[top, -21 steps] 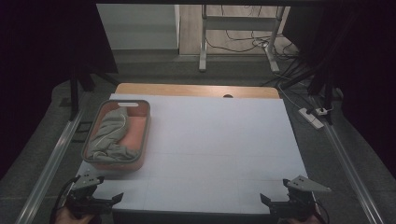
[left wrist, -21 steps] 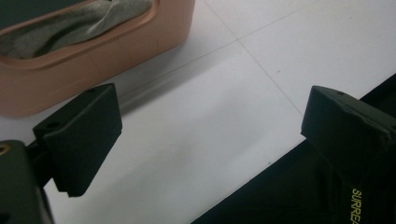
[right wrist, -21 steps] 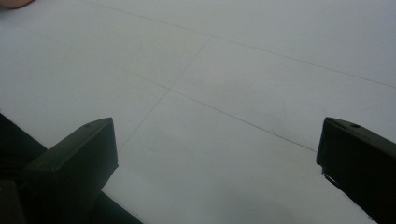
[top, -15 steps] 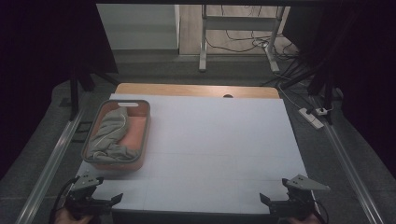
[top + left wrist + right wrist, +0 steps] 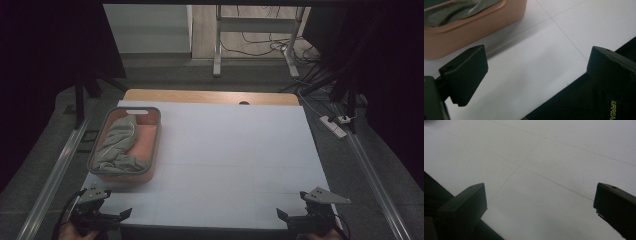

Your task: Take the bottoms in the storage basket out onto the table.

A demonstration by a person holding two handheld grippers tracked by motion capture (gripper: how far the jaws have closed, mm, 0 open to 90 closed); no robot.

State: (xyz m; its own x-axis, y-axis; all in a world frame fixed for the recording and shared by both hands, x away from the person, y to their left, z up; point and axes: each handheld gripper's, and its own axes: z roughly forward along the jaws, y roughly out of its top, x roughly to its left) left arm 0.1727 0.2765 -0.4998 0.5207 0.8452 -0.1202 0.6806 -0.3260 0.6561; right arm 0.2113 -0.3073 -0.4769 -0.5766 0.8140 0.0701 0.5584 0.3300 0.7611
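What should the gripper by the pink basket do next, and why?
Probably the left gripper should move forward to the grey cloth in the pink basket. Its jaws stand wide open with nothing between them, it sits just in front of the basket, and the cloth is the nearest thing to grab.

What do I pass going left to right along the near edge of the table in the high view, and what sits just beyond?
Left hand-held gripper, jaws open → bare white table top → right hand-held gripper, jaws open. Just beyond the left one: the pink basket holding a grey cloth.
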